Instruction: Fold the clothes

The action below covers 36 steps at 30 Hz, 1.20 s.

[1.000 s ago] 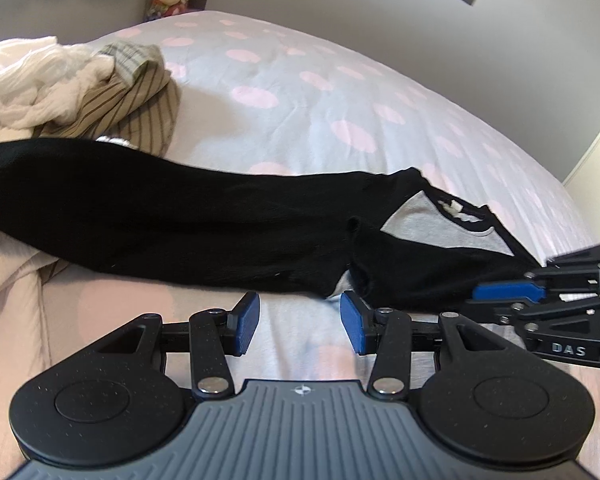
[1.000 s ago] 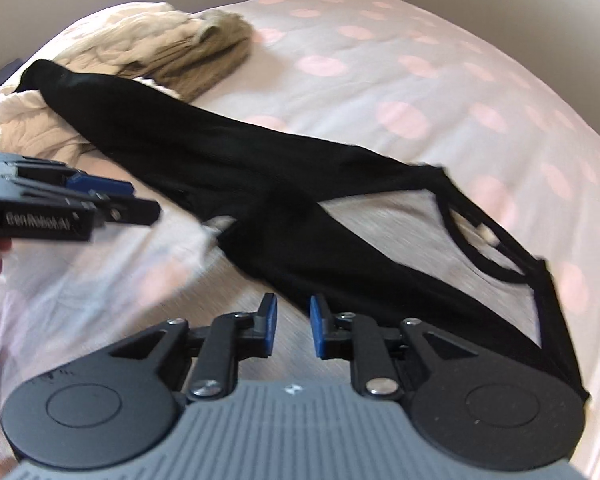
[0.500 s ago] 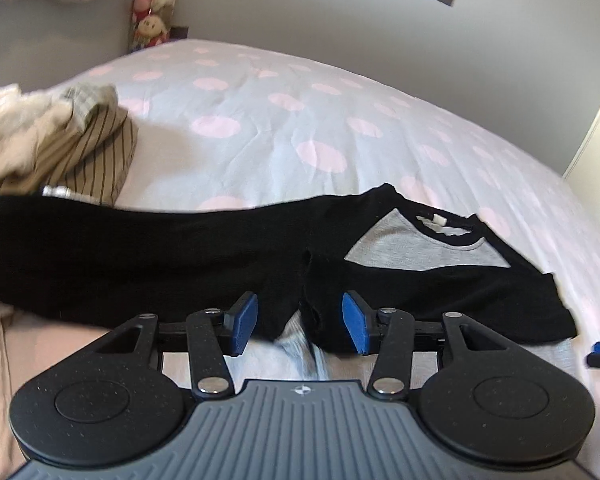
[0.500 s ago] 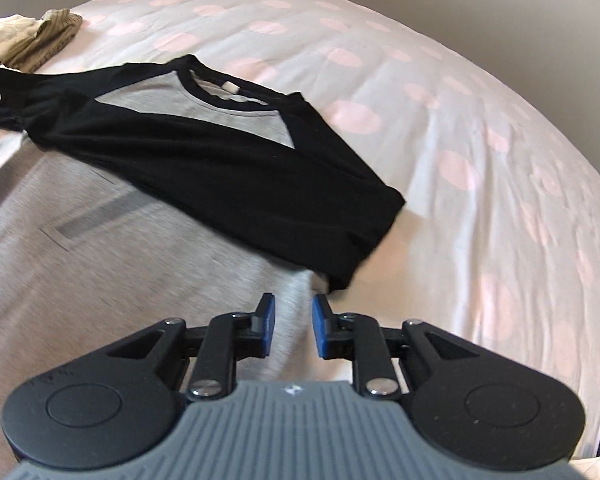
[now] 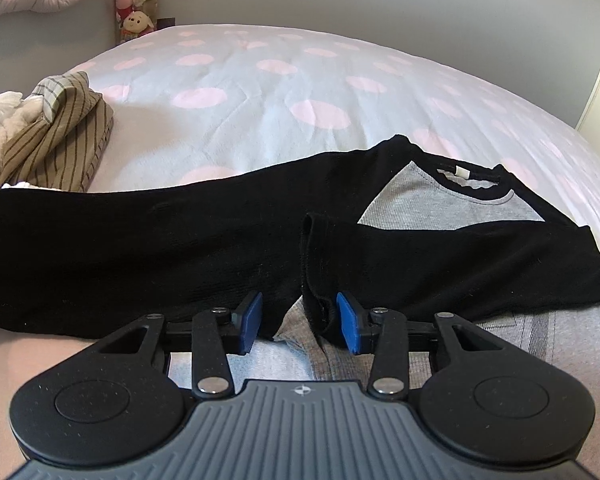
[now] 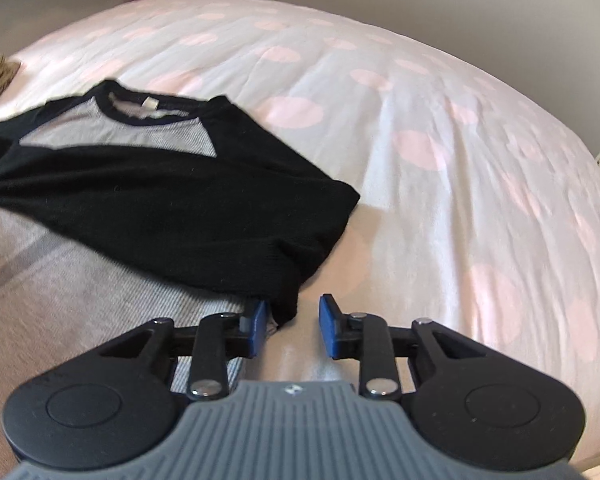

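Raglan shirt (image 5: 440, 248), grey body with black sleeves, lies flat on the polka-dot bed (image 5: 300, 80). Left tool (image 5: 300, 322) open, empty, straddling a sleeve cuff (image 5: 320, 304). Right tool (image 6: 293, 326) open, empty, at the folded sleeve corner. Fabric soft, light, limp; pinch at cuffs or hems.

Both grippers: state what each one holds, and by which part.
Nothing is held. The left gripper and right gripper are open, jaws apart, at the black-and-grey raglan shirt, near black sleeve fabric.
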{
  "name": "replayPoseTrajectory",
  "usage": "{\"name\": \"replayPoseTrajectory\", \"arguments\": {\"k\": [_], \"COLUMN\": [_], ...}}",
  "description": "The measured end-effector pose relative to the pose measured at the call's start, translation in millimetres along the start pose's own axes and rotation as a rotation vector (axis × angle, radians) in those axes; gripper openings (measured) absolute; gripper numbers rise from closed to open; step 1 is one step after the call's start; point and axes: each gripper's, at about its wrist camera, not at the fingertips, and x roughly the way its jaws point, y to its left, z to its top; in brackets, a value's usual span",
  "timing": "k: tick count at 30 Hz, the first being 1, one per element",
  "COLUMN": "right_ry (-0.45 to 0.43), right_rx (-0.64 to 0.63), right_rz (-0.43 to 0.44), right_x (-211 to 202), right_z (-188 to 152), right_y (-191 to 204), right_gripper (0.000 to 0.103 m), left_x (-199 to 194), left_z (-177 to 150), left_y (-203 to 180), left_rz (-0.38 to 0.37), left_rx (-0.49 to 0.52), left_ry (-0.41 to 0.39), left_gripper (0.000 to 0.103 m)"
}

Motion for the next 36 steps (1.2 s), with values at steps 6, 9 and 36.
{"name": "replayPoseTrajectory", "arguments": {"k": [6,9,36], "right_ry": [0.01,0.05,-0.254], "right_rx": [-0.019,-0.041,0.187], "right_rz": [-0.003,-0.053,-0.14], "right_x": [0,-2,-18], "right_z": [0,-3,-46], "right_y": [4,0,18], "right_gripper": [0.005,0.004,0.022], "left_x": [0,0,36], "left_z": [2,3,57], "left_y": [1,10,5], "left_rz": [0.004,-0.008,-0.037], "left_rx": [-0.014,-0.071,-0.076], "left_ry": [-0.003,0.006,0.056], "left_gripper": [0.008,0.006,0.01]}}
